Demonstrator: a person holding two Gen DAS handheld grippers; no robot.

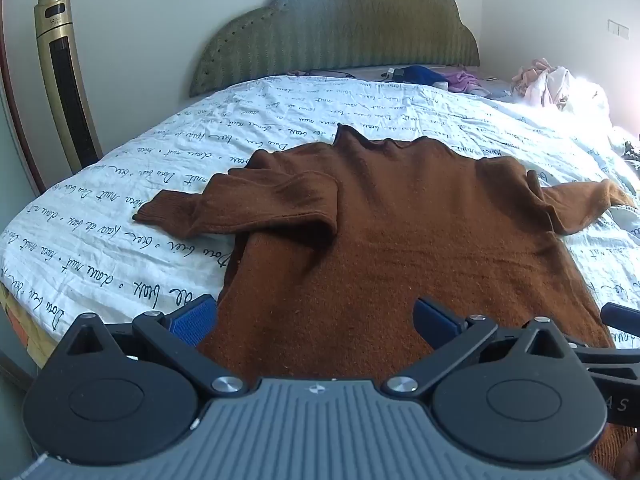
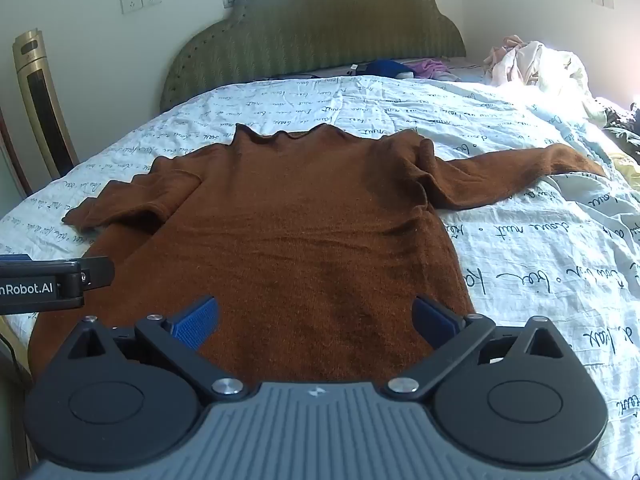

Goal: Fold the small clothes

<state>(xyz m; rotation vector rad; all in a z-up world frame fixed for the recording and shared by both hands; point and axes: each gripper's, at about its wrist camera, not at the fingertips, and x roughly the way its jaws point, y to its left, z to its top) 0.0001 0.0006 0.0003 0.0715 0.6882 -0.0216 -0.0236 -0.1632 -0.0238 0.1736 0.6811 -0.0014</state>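
Note:
A brown knit sweater [image 1: 380, 240] lies flat on the bed, collar toward the headboard; it also shows in the right wrist view [image 2: 300, 232]. Its left sleeve [image 1: 248, 208] is folded back across the chest, with the cuff pointing left. Its right sleeve [image 2: 520, 176] stretches out to the right. My left gripper [image 1: 316, 320] is open and empty over the hem near the sweater's left edge. My right gripper [image 2: 316, 320] is open and empty over the hem near the sweater's right edge. The left gripper's side shows in the right wrist view [image 2: 52, 284].
The bed has a white quilt with script print [image 1: 120, 248] and a green headboard [image 1: 340, 32]. Loose clothes [image 2: 532, 64] are piled at the far right. A gold tower fan [image 1: 64, 80] stands left of the bed.

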